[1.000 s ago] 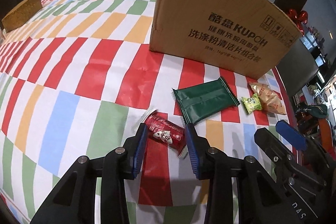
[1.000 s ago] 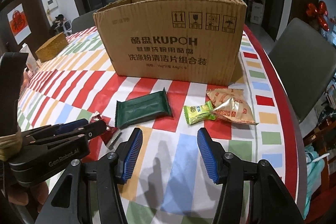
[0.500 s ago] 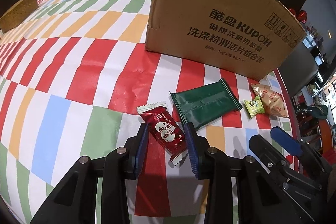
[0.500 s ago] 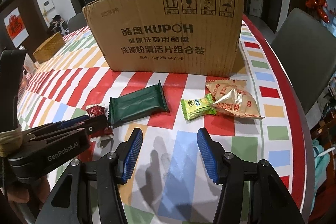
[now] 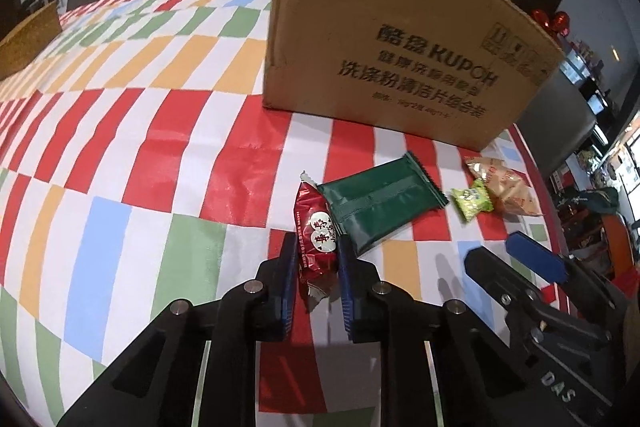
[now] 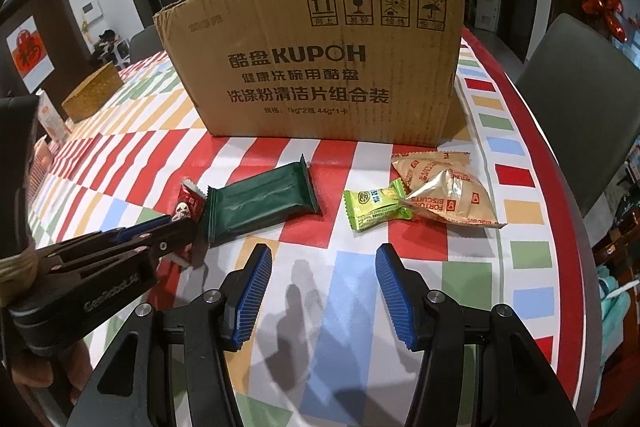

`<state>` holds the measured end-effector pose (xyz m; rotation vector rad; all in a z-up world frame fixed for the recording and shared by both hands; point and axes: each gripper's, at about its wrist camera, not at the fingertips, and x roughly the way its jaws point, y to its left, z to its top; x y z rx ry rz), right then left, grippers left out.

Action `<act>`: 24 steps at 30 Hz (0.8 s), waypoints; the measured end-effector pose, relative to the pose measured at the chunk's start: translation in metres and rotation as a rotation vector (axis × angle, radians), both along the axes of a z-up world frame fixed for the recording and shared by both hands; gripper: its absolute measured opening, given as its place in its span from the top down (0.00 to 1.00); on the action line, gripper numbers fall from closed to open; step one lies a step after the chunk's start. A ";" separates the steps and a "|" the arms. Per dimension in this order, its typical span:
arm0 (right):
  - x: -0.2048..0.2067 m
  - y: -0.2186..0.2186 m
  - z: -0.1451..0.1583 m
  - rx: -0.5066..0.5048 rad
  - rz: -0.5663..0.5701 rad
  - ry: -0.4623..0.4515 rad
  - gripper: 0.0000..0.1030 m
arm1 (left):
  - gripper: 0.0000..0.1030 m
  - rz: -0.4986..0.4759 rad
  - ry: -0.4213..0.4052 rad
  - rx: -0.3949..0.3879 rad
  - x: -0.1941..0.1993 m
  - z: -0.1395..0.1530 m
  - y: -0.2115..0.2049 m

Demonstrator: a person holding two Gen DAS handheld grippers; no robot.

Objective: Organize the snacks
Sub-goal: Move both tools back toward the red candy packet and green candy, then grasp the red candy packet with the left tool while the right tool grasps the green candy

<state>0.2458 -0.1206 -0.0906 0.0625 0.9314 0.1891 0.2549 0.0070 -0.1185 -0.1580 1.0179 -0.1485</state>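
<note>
Red snack packet now lifted off the bench, clamped in left gripper jaws, box-bound; right gripper jaws spread, empty.

Light: you are working under bright indoor light from above; the far room is staying dim.
Shadows: soft grey shadows are falling on the striped red, white and pastel tablecloth ahead of the right gripper.
Glare: a pale sheen is showing on the cloth's red stripes in the left view.
Blur: the printing on the brown cardboard box is smearing in the left view; the right view is reading sharp.
Distortion: both fisheye views are bending the table edge, with black corners.
</note>
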 end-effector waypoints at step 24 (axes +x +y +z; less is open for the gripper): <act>0.027 -0.037 -0.013 0.045 -0.060 0.008 0.46 | 0.81 -0.127 -0.094 -0.038 -0.008 0.022 -0.037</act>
